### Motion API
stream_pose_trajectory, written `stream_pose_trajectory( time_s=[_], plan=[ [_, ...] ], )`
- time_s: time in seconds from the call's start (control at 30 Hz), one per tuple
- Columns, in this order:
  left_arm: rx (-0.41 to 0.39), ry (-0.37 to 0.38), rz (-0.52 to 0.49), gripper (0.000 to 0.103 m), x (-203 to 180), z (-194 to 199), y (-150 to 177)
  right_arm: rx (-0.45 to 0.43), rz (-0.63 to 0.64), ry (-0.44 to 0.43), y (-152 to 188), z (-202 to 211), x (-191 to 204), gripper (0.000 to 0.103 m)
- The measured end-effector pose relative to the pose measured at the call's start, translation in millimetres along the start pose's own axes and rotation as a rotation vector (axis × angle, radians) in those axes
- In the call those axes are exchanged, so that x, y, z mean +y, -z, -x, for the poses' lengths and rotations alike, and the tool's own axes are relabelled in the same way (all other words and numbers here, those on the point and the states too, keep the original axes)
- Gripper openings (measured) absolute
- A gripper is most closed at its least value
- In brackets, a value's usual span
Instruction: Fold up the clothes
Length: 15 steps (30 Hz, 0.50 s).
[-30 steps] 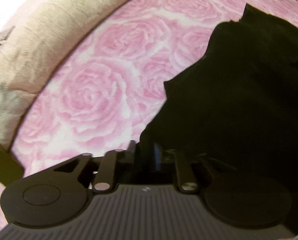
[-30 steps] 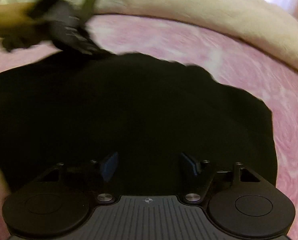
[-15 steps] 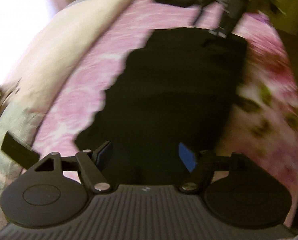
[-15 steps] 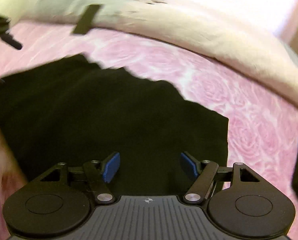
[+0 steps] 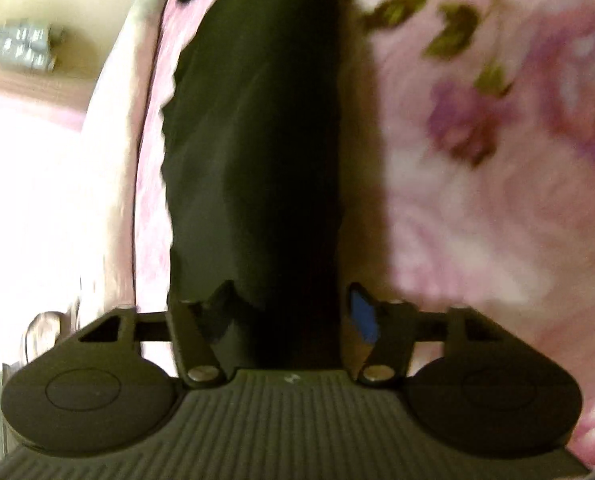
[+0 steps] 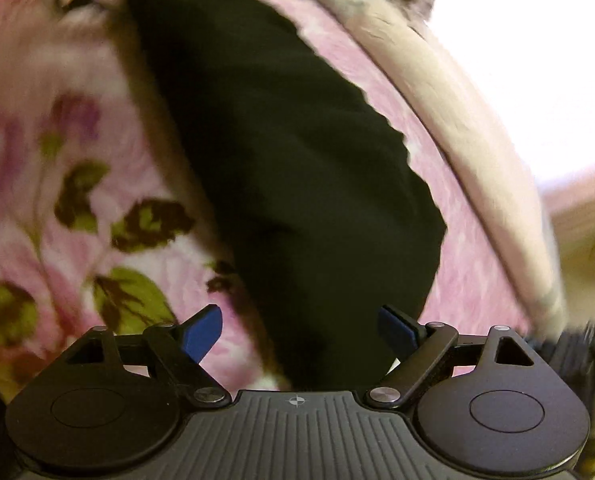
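The black garment (image 5: 265, 152) is spread as a long, narrow strip on the pink rose-patterned bedcover (image 5: 477, 208), running from the near end under each camera to the far end of the bed; in the right wrist view the same black garment (image 6: 281, 168) is seen lying between the flowered cover on the left and a cream blanket (image 6: 449, 128) along the right. The left gripper (image 5: 293, 308) is poised above the near end of the strip, its jaws closing, with the cloth seen between and below the blue pads but not visibly pinched. The right gripper (image 6: 301, 332) is likewise held over a near end of the cloth, its jaws opening wide, and nothing is clamped between its pads. Both views are blurred, so the exact height above the fabric cannot be told. The step in hand is judged to be the taking of the two ends of the strip so that it can be doubled over lengthwise. It would be done well if each end were seized close to its corner, through all layers at once, so that no lower layer is left behind on the cover. The two corners should be lifted together and kept level, the cloth held lightly taut between them, and the edges laid flush on the far part. The bedcover itself should not be caught in the pads.
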<state>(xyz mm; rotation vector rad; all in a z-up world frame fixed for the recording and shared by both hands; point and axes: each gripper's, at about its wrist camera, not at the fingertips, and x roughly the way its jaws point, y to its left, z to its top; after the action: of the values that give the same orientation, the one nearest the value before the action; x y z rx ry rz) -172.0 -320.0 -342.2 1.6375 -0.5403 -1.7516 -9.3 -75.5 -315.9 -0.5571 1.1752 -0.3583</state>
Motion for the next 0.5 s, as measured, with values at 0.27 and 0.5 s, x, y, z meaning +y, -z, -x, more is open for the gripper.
stream_pose_trajectory(
  time_s=[0.27, 0.5],
  plan=[
    [0.056, 0.041, 0.130, 0.023, 31, -7, 7, 0.041, 0.131, 0.018, 29, -54, -15, 0.031],
    [0.124, 0.076, 0.205, 0.022, 30, -5, -3, 0.098, 0.028, -0.006, 61, -45, -45, 0.025]
  ],
)
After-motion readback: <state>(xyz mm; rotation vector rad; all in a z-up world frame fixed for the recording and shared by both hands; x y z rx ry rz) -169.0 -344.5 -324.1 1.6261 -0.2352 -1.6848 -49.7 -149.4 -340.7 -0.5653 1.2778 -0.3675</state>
